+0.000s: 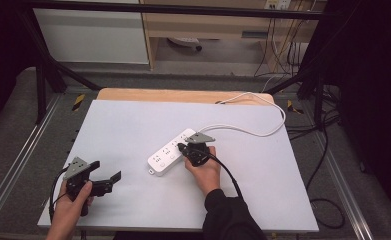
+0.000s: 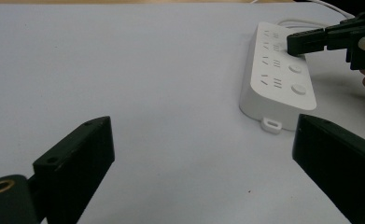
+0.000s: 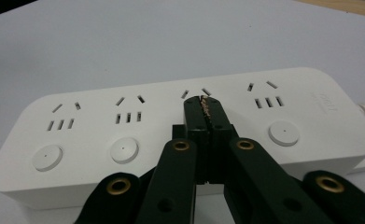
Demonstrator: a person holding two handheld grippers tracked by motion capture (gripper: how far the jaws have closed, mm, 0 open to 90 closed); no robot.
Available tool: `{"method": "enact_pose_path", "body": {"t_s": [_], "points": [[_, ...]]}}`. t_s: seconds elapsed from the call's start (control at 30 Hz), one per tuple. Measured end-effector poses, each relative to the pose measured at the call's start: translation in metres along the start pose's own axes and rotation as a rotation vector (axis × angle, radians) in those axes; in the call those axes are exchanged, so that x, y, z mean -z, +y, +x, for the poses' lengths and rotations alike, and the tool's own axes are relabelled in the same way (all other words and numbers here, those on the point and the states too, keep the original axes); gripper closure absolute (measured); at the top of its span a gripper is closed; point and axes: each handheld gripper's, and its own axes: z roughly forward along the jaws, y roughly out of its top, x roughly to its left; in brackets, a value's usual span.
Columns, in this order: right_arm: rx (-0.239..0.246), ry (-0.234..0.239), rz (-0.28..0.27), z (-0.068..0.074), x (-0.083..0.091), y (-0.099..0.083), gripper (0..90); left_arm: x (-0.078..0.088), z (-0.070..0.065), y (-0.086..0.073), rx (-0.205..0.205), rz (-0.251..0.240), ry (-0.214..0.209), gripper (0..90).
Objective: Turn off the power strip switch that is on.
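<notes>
The white power strip [image 1: 173,151] lies at a slant near the middle of the counter [image 1: 123,130], its cord [image 1: 263,131] looping off toward the far right corner. The right claw [image 3: 203,103] is pressed together with nothing between its jaws, and its tip rests on the strip's top face by the third socket group, right above where that group's round button would sit; closed jaws give one narrow point, which suits pushing a switch, as I judge it. The left claw [image 1: 104,174] hangs spread and empty near the counter's near left corner, well apart from the strip, probably parked out of the way. Wide bare counter lies left of the strip; the cord side is more crowded
</notes>
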Motion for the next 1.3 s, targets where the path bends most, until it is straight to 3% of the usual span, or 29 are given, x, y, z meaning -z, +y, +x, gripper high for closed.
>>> {"method": "enact_pose_path", "body": {"t_s": [0.4,1.3], "points": [[-0.019,0.005,-0.013,-0.0015,0.0000,-0.0029,90.0,0.0001,0.0003,0.0001,-0.001,-0.001,-0.001,5.3],[-0.007,0.007,-0.009,-0.0016,-0.0001,-0.0012,90.0,-0.0001,0.0010,0.0001,0.003,-0.002,0.001,5.3]]}}
